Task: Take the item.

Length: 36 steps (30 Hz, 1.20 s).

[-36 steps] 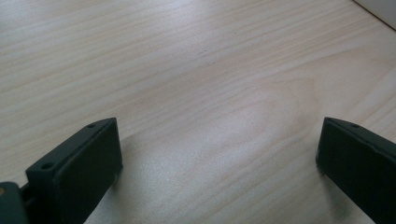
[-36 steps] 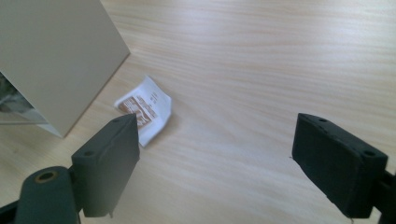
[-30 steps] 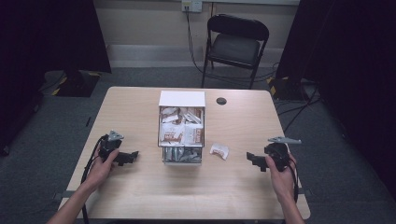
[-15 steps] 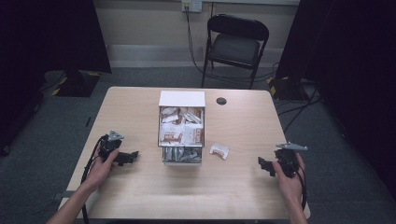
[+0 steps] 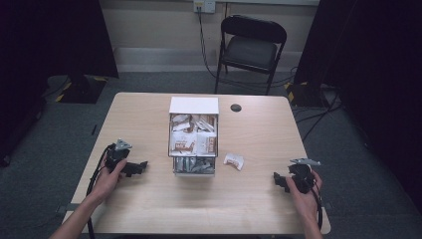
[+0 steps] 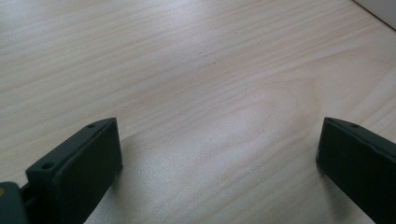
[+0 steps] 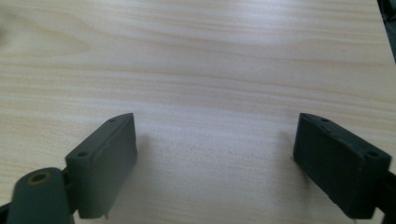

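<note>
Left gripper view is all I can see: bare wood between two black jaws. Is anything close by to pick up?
Observer: Yes, the high view shows a box of packets mid-table, to the right of the left gripper.
Operator: Anything lying loose?
Observer: One small white packet lies on the table just right of the box.
Operator: And the other gripper?
Observer: The right gripper sits open and empty near the table's right edge.
</note>
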Each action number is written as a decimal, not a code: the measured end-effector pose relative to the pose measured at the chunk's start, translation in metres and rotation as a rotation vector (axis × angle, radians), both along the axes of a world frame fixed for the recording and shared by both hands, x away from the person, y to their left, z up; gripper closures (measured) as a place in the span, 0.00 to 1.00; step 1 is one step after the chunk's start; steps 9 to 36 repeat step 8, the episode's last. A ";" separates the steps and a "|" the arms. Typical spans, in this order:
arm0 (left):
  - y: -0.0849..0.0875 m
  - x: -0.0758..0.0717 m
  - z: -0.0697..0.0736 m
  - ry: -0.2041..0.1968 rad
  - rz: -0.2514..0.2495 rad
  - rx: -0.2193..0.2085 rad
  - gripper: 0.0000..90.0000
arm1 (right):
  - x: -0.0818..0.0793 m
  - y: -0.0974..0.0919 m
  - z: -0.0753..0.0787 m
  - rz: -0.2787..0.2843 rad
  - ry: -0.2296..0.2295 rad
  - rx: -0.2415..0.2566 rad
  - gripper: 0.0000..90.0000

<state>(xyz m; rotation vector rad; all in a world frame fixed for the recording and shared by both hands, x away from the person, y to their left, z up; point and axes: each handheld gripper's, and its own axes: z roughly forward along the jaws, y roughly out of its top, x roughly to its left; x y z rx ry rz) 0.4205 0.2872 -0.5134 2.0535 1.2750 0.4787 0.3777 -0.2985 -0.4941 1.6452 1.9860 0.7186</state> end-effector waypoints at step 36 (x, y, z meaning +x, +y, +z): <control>0.000 0.000 0.000 0.000 0.001 -0.002 0.00 | -0.004 -0.002 -0.007 0.005 -0.067 0.013 0.07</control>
